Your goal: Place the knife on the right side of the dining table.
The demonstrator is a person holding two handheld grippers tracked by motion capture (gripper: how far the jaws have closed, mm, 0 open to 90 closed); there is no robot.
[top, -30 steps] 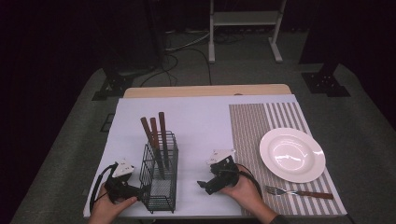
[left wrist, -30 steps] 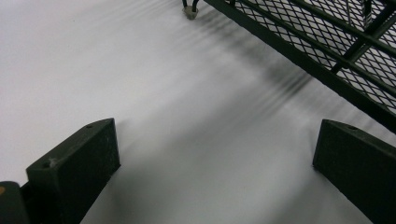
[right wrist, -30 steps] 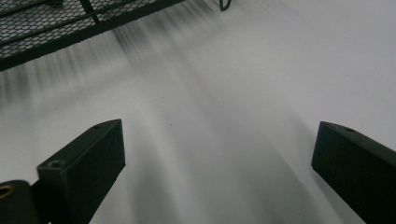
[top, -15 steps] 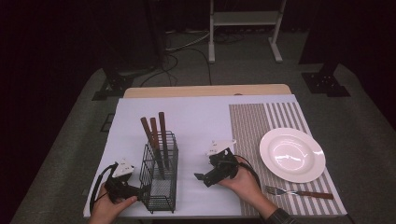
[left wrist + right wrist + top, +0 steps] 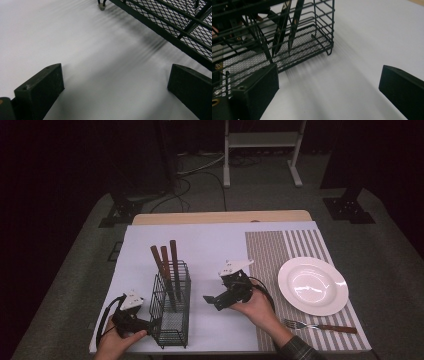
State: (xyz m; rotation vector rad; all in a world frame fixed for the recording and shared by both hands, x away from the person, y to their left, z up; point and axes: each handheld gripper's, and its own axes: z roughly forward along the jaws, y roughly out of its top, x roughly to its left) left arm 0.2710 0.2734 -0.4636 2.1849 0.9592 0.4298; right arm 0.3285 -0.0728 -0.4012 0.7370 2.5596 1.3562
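My left gripper [image 5: 131, 317] and right gripper [image 5: 225, 297] flank the wire cutlery caddy [image 5: 171, 305] at the worktop's near left, jaws wide, empty; I'd judge it light, rigid; pinch a top rim wire.

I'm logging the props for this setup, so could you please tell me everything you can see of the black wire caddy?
The black wire caddy is a tall rectangular basket of thin dark rods with a fine mesh floor, apparently metal, on small loop feet. It stands upright on the white table cover near the front edge. Three brown-handled utensils lean inside, handles up. The left gripper sits open at its left side; whether they touch is unclear.
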